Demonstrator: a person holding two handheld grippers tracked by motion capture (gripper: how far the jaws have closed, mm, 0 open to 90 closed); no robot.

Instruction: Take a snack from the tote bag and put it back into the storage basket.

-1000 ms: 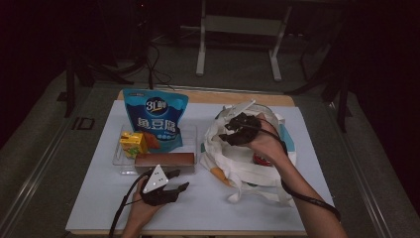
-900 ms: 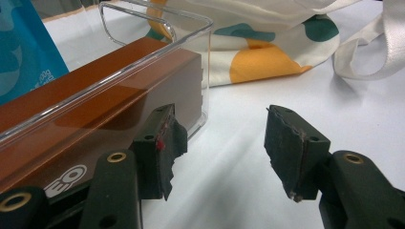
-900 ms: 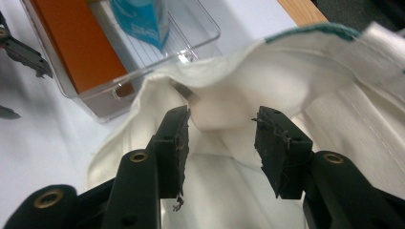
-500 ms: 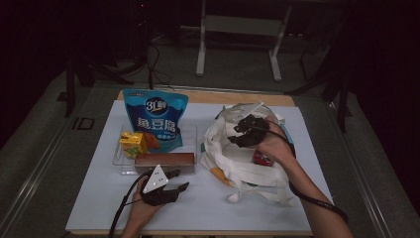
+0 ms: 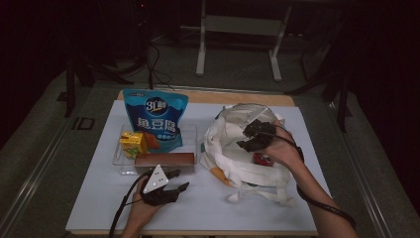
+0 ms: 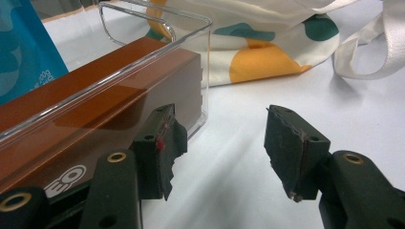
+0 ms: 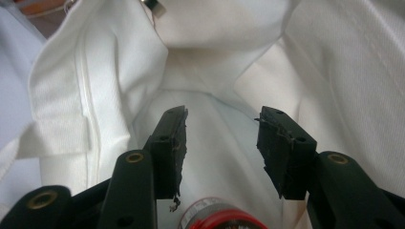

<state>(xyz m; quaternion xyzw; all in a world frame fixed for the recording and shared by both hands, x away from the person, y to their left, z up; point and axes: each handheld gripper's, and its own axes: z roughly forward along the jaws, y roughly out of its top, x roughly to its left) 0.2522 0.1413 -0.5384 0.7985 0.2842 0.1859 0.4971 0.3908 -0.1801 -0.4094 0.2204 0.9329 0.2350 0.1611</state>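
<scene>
Right claw (image 7: 219, 152), unclenched and just been widening, empty above a red-lidded can (image 7: 222, 218) lying inside the soft, floppy cloth bag (image 5: 233, 158) at counter right; left claw (image 5: 166, 187) released near the tray (image 6: 157, 28); can likely rigid, slick, best gripped across its sides.

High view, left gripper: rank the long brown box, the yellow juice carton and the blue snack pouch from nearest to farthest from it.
From the left gripper:
1. Long brown box, lying in the clear tray just beyond the jaws.
2. Yellow juice carton, farther back at the tray's left.
3. Blue snack pouch, at the far edge.
</scene>
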